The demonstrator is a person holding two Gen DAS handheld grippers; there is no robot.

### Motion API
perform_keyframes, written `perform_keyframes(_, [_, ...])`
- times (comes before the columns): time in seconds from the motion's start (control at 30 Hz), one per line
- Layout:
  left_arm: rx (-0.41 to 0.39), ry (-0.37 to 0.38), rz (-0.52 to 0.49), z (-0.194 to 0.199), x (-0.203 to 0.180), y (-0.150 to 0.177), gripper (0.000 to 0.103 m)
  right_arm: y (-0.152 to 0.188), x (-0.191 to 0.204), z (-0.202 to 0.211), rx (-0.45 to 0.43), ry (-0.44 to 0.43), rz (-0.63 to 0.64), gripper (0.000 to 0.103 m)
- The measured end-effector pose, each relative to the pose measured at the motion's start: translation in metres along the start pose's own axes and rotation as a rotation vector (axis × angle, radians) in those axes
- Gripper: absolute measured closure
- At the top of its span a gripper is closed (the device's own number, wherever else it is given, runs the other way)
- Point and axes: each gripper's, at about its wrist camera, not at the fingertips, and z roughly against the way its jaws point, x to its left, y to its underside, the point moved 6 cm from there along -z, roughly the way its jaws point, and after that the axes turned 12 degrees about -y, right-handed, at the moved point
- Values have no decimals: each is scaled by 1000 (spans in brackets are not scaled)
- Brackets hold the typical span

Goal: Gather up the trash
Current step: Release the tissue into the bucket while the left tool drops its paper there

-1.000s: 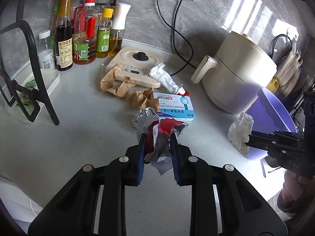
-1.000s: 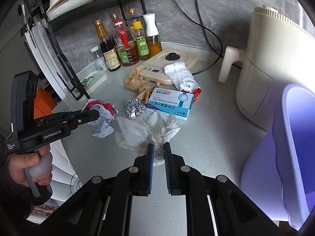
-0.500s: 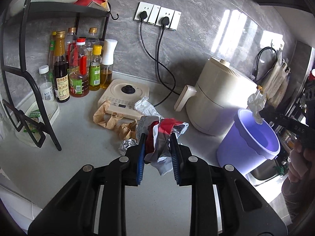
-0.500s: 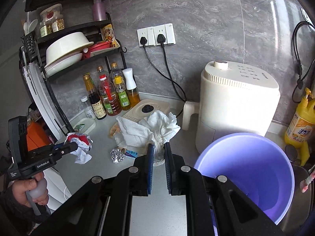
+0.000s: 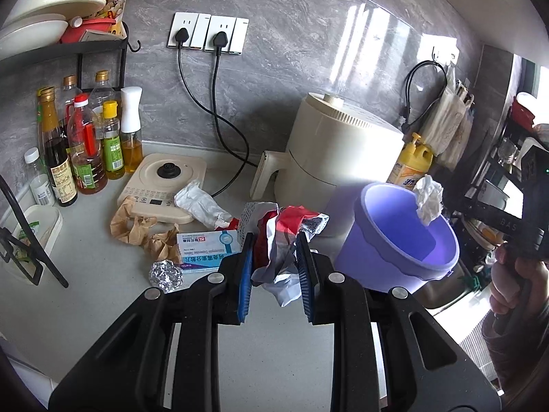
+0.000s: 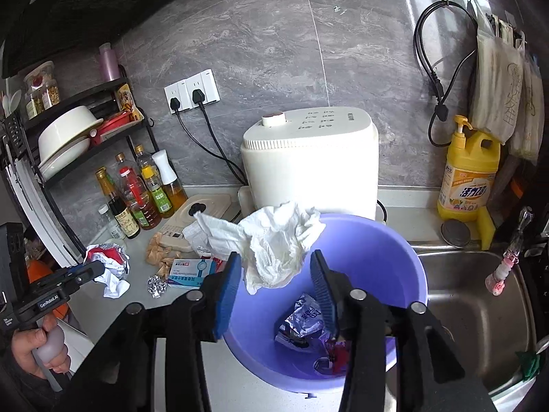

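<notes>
The right claw (image 6: 274, 283) has just been opening over the purple bin (image 6: 387, 250), the white tissue (image 6: 274, 240) loose between its jaws, bin directly below. The left claw (image 5: 276, 267), clenched on a red-and-white wrapper (image 5: 281, 240), has the bin to its right.

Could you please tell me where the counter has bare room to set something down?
Bare counter lies between the foil ball and the black rack leg. It is crowded around the medicine box, brown paper and induction cooker.
</notes>
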Motion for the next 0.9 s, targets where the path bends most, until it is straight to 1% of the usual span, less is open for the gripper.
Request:
perform_keyframes(0.07, [5,22,-22,-3,-14,-1,79,4,-8,8,-6,26,-3,51])
perform_keyframes(0.17, [6,52,-50,-8,-35,-5,79,12,-29,19,-4,47,-55,52])
perform_keyframes(0.5, [-30,188,-144,-17,-119,-28,79,31,-80,70,-40,144,-131,53])
perform_keyframes(0.63, [-31,233,-182,-25,-151,-33,79,37,-94,93,-66,177,-163,52])
perform_keyframes(0.7, [-31,257,-194,-30,-165,-36,77,37,-96,102,-80,181,-178,52])
perform_keyframes(0.73, [-32,269,-198,-31,-172,-37,74,36,-96,106,-88,185,-174,52])
perform_keyframes(0.8, [-51,278,-193,-31,-180,-43,50,35,-95,112,-102,196,-167,52])
perform_keyframes(0.83, [-73,277,-186,-28,-182,-47,28,35,-95,114,-104,195,-168,52])
perform_keyframes(0.87, [-95,277,-180,-25,-182,-50,21,35,-94,115,-103,195,-167,51])
perform_keyframes(0.9, [-104,274,-179,-24,-181,-53,21,35,-94,116,-102,196,-164,51])
